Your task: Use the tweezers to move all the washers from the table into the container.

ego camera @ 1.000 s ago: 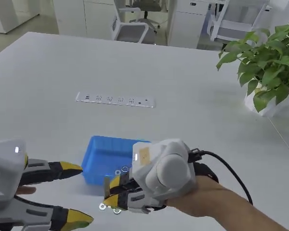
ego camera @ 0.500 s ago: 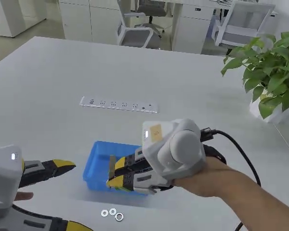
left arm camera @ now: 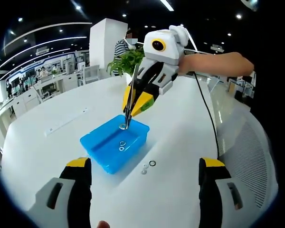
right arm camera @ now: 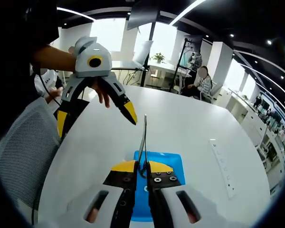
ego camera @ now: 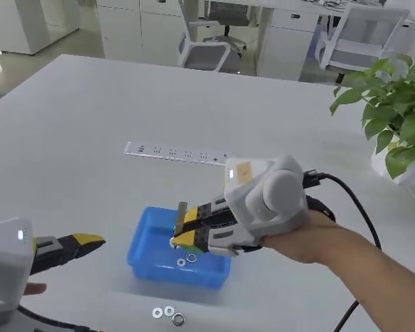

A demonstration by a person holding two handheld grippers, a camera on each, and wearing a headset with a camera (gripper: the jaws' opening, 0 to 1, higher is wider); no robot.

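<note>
Right gripper [ego camera: 188, 235] fingers are closed on the tweezers [left arm camera: 129, 99]; the grip point is buried between the yellow tips. Tweezers' long axis runs steeply, tips pointing down past the fingers into the blue container [ego camera: 144, 238]. Small ring [left arm camera: 122, 126] at the tips, can't tell if it's pinched. Two washers [ego camera: 185, 260] lie in the container under the fingers, and three loose washers [ego camera: 167, 313] sit on the table [ego camera: 90, 104] just outside it. Left gripper [left arm camera: 145, 165] fingers are spread wide; one is cut off in the head view.

Right claw [ego camera: 185, 238]: rounded white housing, black jaws, yellow tips, silver screw heads [right arm camera: 157, 179], black cable [ego camera: 328, 180] at rear. Left claw [left arm camera: 145, 164]: white body, black jaws, yellow tips
</note>
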